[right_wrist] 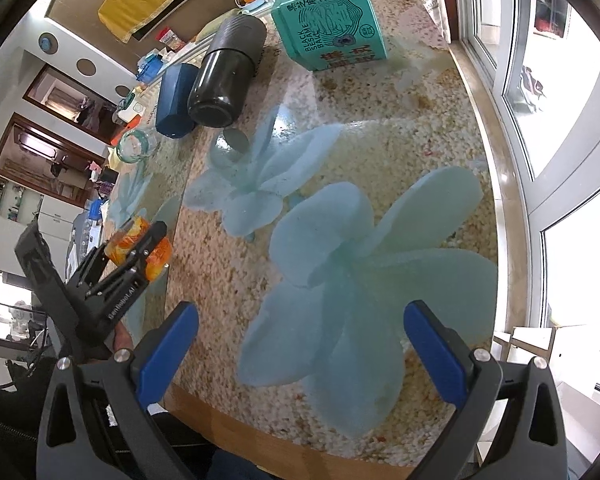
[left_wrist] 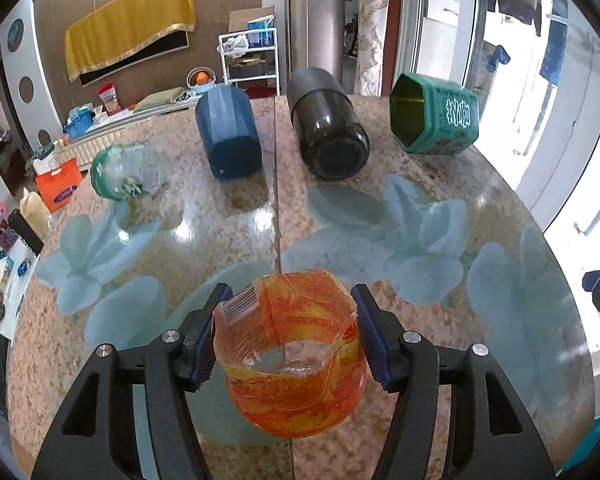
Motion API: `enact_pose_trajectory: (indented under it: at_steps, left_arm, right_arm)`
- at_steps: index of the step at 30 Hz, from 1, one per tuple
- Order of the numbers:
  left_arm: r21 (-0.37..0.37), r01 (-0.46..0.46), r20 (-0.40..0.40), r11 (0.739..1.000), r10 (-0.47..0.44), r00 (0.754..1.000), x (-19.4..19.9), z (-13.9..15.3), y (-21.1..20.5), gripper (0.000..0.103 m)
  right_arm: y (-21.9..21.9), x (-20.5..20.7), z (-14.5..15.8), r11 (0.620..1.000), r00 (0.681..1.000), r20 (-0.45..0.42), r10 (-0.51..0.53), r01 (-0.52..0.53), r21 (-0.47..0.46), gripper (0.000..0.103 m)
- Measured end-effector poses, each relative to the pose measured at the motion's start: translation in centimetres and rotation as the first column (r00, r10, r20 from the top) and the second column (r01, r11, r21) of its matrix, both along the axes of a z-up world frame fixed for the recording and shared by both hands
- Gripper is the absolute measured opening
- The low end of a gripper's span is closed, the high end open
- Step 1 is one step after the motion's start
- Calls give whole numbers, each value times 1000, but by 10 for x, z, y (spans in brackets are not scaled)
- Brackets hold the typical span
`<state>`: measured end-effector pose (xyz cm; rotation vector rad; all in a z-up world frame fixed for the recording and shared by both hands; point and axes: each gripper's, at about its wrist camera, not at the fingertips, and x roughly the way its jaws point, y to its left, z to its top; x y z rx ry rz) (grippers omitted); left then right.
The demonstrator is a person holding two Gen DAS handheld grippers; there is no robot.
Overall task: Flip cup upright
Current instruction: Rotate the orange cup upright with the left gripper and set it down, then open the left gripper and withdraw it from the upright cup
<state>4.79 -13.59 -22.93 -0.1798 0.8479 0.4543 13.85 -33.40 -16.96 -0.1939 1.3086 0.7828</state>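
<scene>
At lower centre of the left view, left tongs (left_wrist: pixel 286 334) clamp the thin orange cup (left_wrist: pixel 294 364); overtightening may crumple it. Right tongs (right_wrist: pixel 300 344) gape empty.

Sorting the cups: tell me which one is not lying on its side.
The orange cup, standing mouth-up between the left gripper pads. The clear green glass, blue cup, dark bottle and teal tin all lie on their sides.
</scene>
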Motion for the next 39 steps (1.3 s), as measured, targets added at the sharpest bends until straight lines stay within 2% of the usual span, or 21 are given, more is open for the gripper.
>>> enact_pose_trajectory:
  at_steps: [7, 11, 18, 24, 26, 29, 35, 39]
  left_arm:
    - [-8, -13, 4, 1000, 13, 1000, -5, -8, -2, 66]
    - [-53, -28, -25, 998, 27, 999, -6, -15, 1, 68]
    - [-85, -46, -69, 995, 40, 997, -8, -15, 4, 70]
    - [-129, -35, -86, 991, 24, 996, -7, 6, 8, 72]
    - [-156, -36, -98, 987, 20, 995, -6, 16, 10, 86]
    - [-202, -39, -106, 979, 17, 994, -6, 28, 15, 93]
    - [-214, 0, -107, 977, -24, 994, -7, 58, 23, 103]
    - [-191, 58, -95, 980, -77, 992, -13, 86, 32, 103]
  right_arm:
    - [2, -6, -3, 1000, 1000, 11, 14, -14, -13, 103]
    - [1, -9, -6, 1000, 1000, 3, 14, -14, -21, 103]
    - [2, -12, -8, 1000, 1000, -18, 22, -23, -9, 103]
    - [9, -17, -2, 999, 999, -17, 31, -31, 26, 103]
    - [14, -17, 3, 999, 999, -9, 36, -35, 40, 103]
    - [22, -19, 9, 997, 999, 1, 40, -40, 62, 103]
    - [37, -28, 19, 996, 999, 24, 41, -43, 82, 103]
    - [50, -39, 28, 996, 997, 69, 27, -32, 84, 103]
